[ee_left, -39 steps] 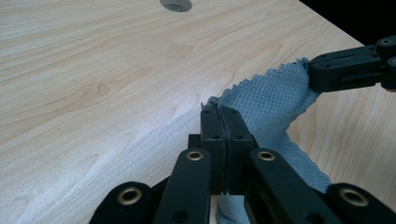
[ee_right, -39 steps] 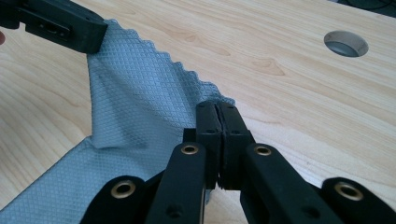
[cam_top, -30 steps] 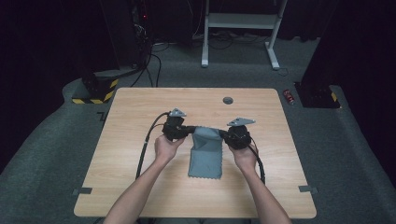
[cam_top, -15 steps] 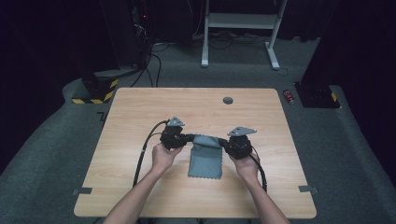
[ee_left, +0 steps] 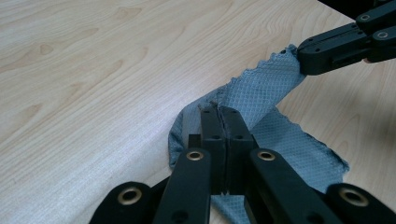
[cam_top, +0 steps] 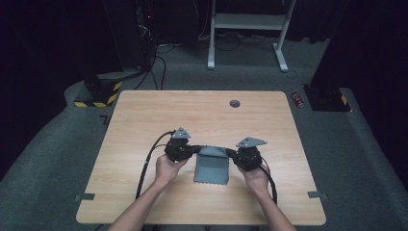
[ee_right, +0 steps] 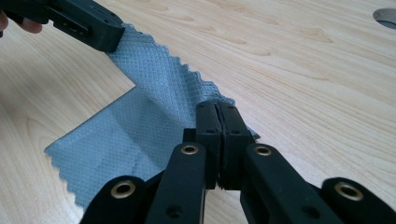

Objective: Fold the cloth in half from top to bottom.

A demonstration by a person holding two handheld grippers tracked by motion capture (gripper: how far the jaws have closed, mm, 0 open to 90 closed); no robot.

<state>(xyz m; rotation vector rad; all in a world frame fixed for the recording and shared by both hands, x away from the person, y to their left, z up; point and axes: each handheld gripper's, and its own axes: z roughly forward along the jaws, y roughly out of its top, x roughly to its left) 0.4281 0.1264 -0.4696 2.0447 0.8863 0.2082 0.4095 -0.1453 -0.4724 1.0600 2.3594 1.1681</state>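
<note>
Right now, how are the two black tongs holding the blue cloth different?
The left tongs pinch the cloth's far left corner; the right tongs pinch its far right corner. The left tongs' grey plate points up; the right tongs' plate lies flatter. Both are black, shut on the cloth, lifting its far edge off the table.

We see a light wooden table (cam_top: 144,125) on grey carpet (cam_top: 57,159) — the room beyond lies dark. A white desk frame (cam_top: 248,21) stands at the back, black cables (cam_top: 156,65) trail over the floor, and a yellow-black striped base (cam_top: 98,96) sits near the table's far left corner
</note>
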